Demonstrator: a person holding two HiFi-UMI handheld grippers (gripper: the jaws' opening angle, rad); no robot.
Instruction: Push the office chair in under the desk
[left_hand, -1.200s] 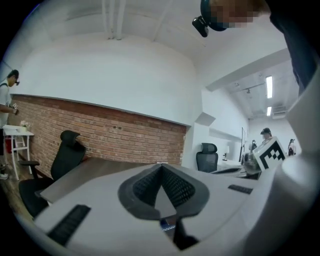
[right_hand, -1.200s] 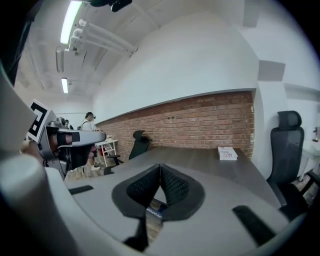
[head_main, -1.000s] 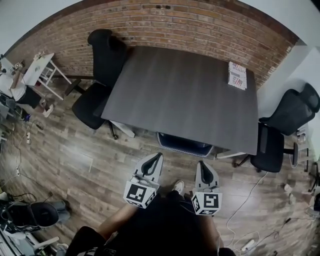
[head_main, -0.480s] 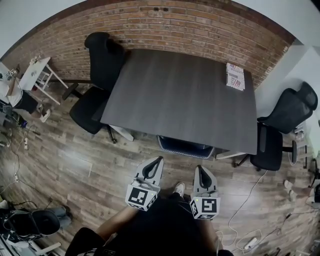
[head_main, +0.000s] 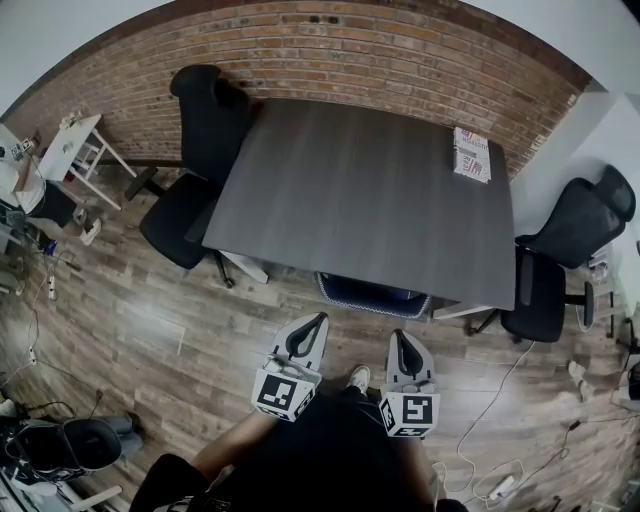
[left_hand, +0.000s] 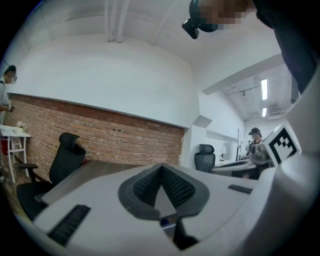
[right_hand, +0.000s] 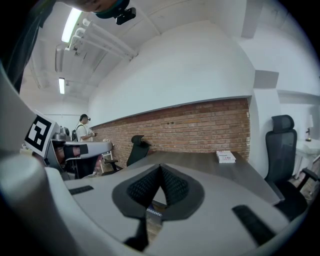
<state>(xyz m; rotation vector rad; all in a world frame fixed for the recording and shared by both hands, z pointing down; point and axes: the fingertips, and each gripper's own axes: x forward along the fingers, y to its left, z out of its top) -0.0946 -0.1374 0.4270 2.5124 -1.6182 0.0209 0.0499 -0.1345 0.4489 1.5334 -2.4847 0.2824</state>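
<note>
While the left gripper (head_main: 317, 320) and right gripper (head_main: 400, 337) hover with fingers pressed together, holding nothing, the chair (head_main: 372, 292) sits tucked under the dark bench's (head_main: 370, 190) near edge; plank floor (head_main: 150, 310) around, brick wall (head_main: 380, 50) behind.

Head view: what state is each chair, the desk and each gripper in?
Dark grey desk: holds one white box.
Black mesh office chair at near edge: tucked under desk.
Black office chair at left: seat mostly out.
Black office chair at right: out, beside desk.
Left gripper: shut, empty.
Right gripper: shut, empty.
</note>
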